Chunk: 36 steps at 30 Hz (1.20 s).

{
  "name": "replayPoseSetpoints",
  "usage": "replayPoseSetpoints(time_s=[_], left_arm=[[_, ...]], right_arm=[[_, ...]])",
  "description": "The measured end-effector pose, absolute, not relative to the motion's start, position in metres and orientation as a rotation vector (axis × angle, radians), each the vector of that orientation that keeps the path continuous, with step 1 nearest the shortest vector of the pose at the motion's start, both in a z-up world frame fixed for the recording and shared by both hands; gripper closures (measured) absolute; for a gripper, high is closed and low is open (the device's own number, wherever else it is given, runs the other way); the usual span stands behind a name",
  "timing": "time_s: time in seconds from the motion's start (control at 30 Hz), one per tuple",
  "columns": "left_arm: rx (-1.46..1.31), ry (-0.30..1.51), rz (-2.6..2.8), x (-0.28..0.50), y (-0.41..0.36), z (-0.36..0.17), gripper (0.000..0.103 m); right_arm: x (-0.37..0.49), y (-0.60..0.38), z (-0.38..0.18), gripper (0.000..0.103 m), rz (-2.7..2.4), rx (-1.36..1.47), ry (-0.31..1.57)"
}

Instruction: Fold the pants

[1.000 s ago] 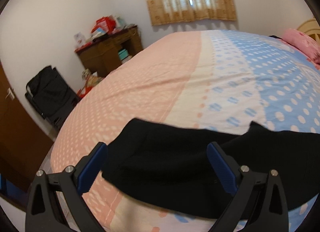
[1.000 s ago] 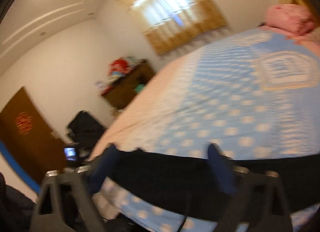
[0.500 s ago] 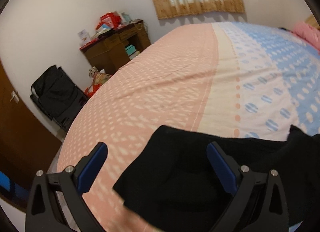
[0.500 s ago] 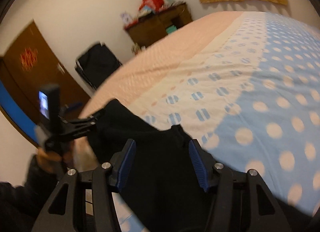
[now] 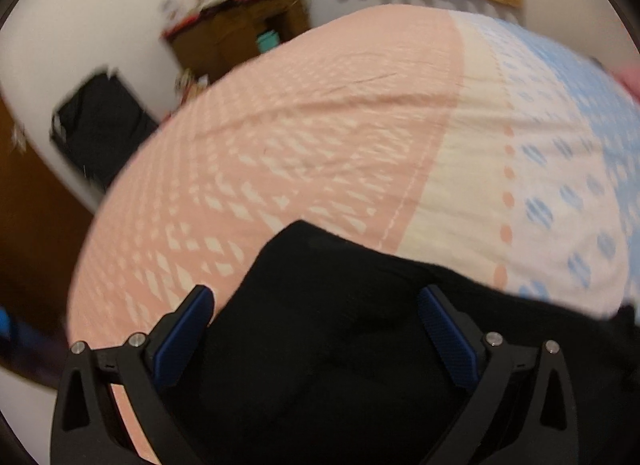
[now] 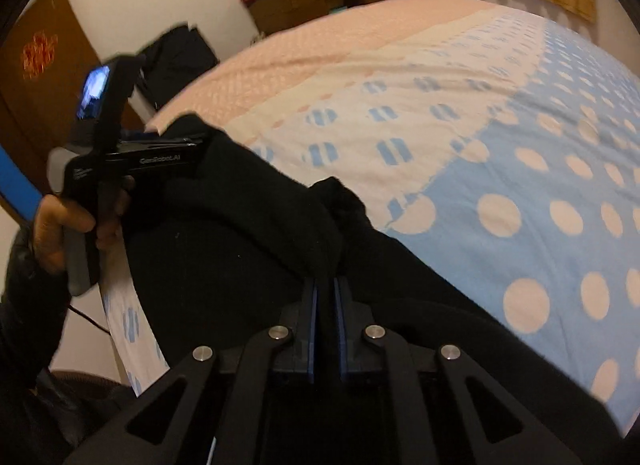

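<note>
Black pants (image 6: 248, 249) lie along the bed's (image 6: 500, 113) near edge — right gripper (image 6: 325, 285) just closed, 2 pads pinching a bunched fold; left gripper (image 5: 312, 329), jaws spread, straddles the cloth's far-left end.

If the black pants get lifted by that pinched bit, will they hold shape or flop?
Probably flop: the black pants bunch into soft folds where the right gripper pinches them. The knit-looking fabric likely drapes and drags on the bedspread.

Two close downward wrist views, shared bed (image 5: 320, 153)
</note>
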State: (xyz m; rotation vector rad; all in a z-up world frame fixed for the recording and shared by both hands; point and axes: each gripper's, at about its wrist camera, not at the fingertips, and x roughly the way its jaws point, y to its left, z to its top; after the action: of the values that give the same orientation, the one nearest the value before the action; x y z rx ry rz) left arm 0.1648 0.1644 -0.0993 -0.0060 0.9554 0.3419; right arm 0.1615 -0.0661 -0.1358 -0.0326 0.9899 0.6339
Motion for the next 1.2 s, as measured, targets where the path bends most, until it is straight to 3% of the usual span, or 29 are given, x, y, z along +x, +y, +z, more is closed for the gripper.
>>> replayPoseSetpoints(time_s=[0.13,0.3,0.43,0.53,0.63,0.7,0.87,0.9,0.97,1.0,1.03,1.2], left_arm=[[-0.086,0.955,0.355,0.166,0.168,-0.099,0.0],[-0.097,0.872,0.37,0.13,0.182,-0.071,0.0],[-0.054,0.798,0.395,0.103,0.179,-0.066,0.0],[0.042,0.85,0.447,0.114,0.179,-0.091,0.0],[0.034,0.801,0.439,0.113,0.18,-0.097,0.0],[0.059,0.804,0.432,0.113,0.178,-0.09,0.0],[0.057,0.754,0.4,0.099,0.169,-0.07,0.0],[0.053,0.746,0.381,0.097,0.164,-0.067,0.0],[0.056,0.733,0.335,0.092,0.152,-0.059,0.0],[0.065,0.723,0.312,0.09,0.144,-0.055,0.0],[0.075,0.712,0.291,0.089,0.136,-0.052,0.0],[0.091,0.686,0.202,0.087,0.099,-0.04,0.0]], right_arm=[[0.171,-0.069,-0.128,0.094,0.548,0.038,0.954],[0.143,-0.06,-0.077,0.092,0.486,0.014,0.699],[0.152,-0.02,-0.101,0.092,0.573,-0.041,0.824],[0.176,-0.009,-0.138,0.092,0.466,-0.079,0.924],[0.187,-0.027,-0.137,0.092,0.453,0.079,0.913],[0.183,-0.041,-0.125,0.092,0.455,0.173,0.904],[0.125,-0.114,-0.059,0.091,0.39,0.313,0.671],[0.109,-0.137,-0.046,0.087,0.361,0.336,0.629],[0.069,-0.188,-0.02,0.066,0.268,0.378,0.546],[0.047,-0.21,-0.01,0.047,0.222,0.393,0.501],[0.026,-0.229,-0.001,0.036,0.186,0.407,0.46],[-0.077,-0.339,0.041,0.035,-0.145,0.341,0.346]])
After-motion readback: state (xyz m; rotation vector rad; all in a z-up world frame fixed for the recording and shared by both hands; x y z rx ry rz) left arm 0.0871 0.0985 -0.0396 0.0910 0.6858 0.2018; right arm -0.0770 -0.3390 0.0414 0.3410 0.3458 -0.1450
